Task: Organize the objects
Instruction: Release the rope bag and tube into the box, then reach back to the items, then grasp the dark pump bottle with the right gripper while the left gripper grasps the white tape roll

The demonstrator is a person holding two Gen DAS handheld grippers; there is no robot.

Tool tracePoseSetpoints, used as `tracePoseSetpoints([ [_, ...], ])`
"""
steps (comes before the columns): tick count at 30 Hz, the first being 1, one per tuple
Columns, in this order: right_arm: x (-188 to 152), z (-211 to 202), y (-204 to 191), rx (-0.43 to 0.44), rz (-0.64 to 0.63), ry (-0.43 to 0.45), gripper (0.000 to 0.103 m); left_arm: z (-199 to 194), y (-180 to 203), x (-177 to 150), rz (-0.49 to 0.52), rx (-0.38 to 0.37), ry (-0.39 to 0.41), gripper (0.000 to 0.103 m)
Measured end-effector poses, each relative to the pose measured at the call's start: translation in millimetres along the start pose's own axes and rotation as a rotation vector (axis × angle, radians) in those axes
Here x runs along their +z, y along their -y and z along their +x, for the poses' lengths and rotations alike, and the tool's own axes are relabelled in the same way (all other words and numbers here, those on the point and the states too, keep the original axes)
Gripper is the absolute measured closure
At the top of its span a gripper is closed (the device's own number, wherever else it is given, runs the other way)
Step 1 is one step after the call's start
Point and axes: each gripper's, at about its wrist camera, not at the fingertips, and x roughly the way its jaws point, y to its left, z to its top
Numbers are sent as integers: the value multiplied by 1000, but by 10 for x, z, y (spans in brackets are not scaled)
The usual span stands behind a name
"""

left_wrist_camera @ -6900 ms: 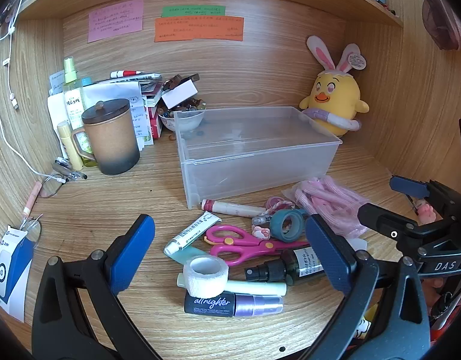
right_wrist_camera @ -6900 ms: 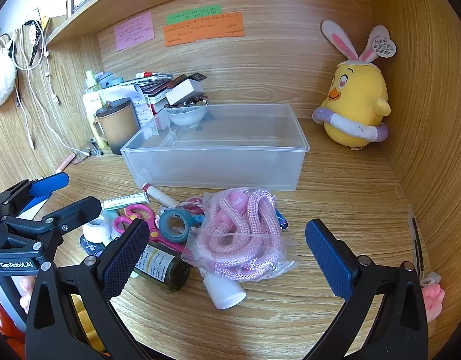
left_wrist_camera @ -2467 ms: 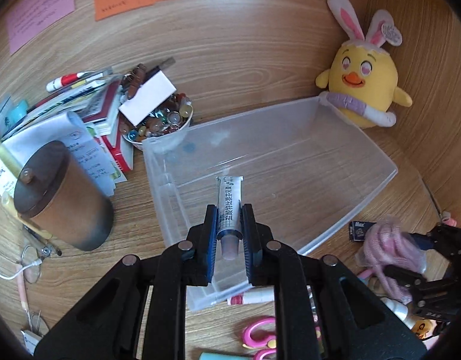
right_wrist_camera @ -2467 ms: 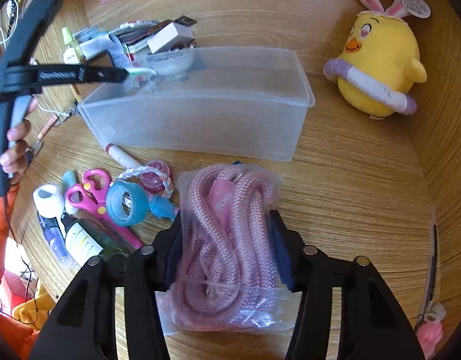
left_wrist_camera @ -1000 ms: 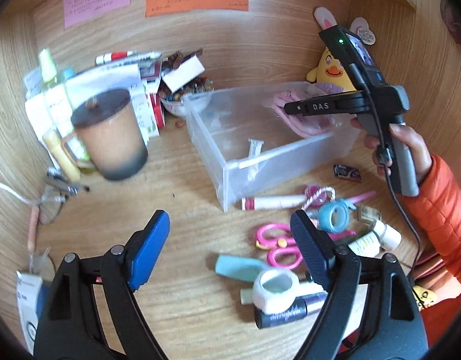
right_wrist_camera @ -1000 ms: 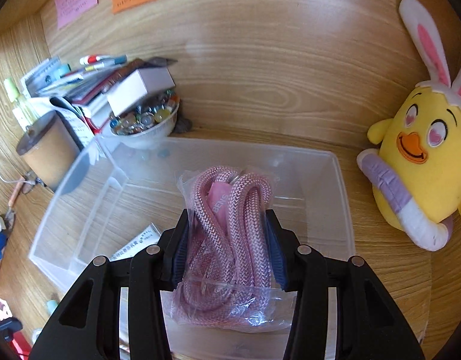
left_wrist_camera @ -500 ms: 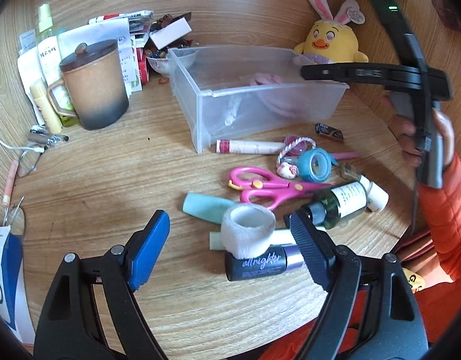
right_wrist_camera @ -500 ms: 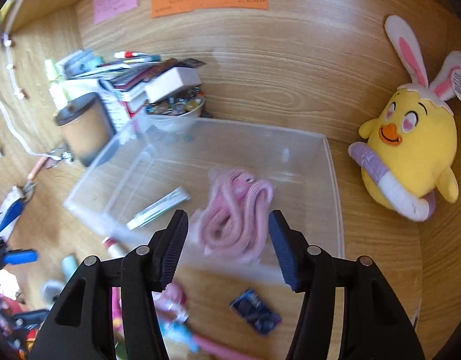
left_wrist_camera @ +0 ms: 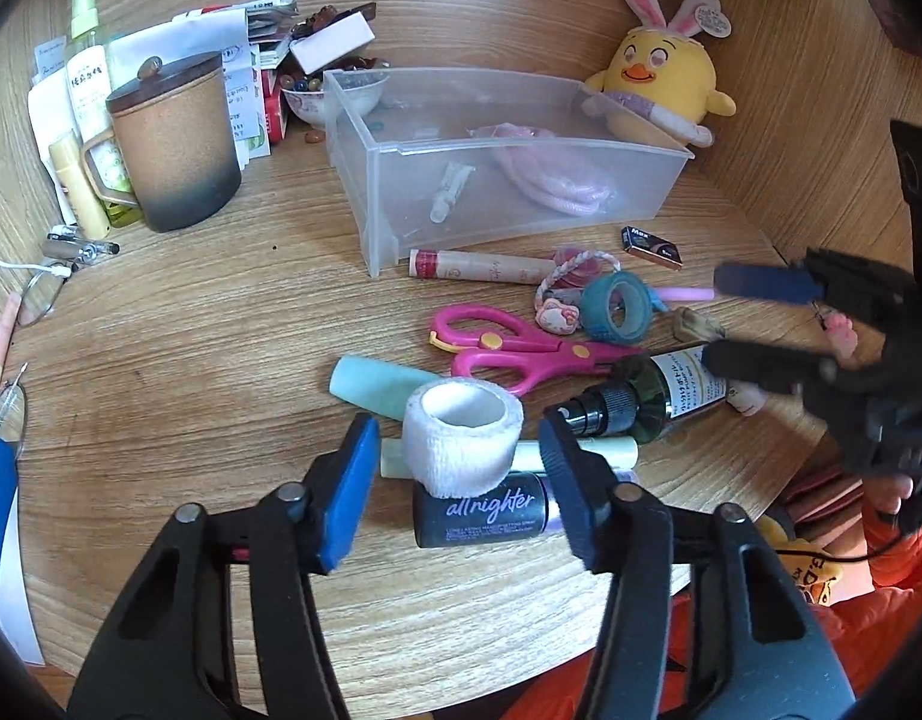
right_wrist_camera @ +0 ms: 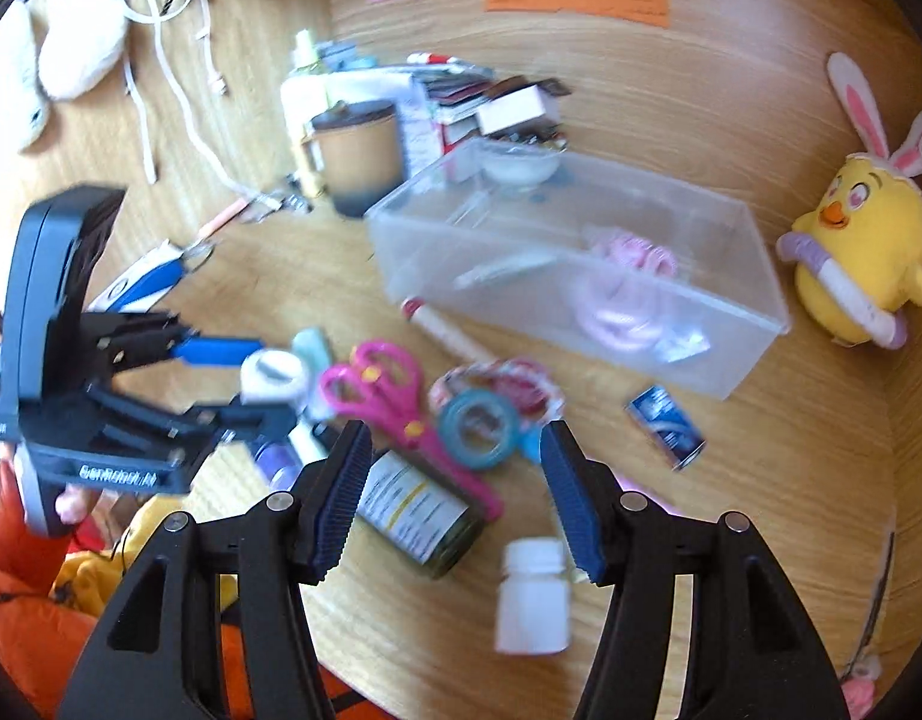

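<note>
Left gripper (left_wrist_camera: 461,462) jaws just been closing, now narrowed around white gauze roll (left_wrist_camera: 462,444); roll between pads, small gaps each side, not pressed. Roll sits atop black spray bottle (left_wrist_camera: 481,510). Right gripper (right_wrist_camera: 455,483) half-open, empty, jaws just been opening; over green bottle (right_wrist_camera: 419,513), teal tape roll (right_wrist_camera: 478,427), pink scissors (right_wrist_camera: 389,390). Clear bin (left_wrist_camera: 401,186) ahead of both, holds pink rope bag (left_wrist_camera: 550,171), tube (left_wrist_camera: 452,192).

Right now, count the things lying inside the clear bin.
2: the bagged pink rope toward the clear bin's right side, and a small white tube left of it. Smaller items may be hidden.
</note>
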Motion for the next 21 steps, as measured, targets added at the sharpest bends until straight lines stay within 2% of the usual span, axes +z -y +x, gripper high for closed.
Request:
tracePoseSetpoints([
  [5, -157, 142, -171, 19, -56, -56, 48, 24, -18, 4, -22, 7, 8, 63],
  [18, -125, 382, -210, -3, -81, -81, 48, -79, -43, 114, -28, 13, 60, 64],
  [20, -125, 432, -219, 0, -84, -89, 50, -113, -38, 150, -24, 14, 75, 64],
  [21, -132, 439, -225, 11, -82, -88, 57, -128, -35, 169, -22, 14, 83, 64],
])
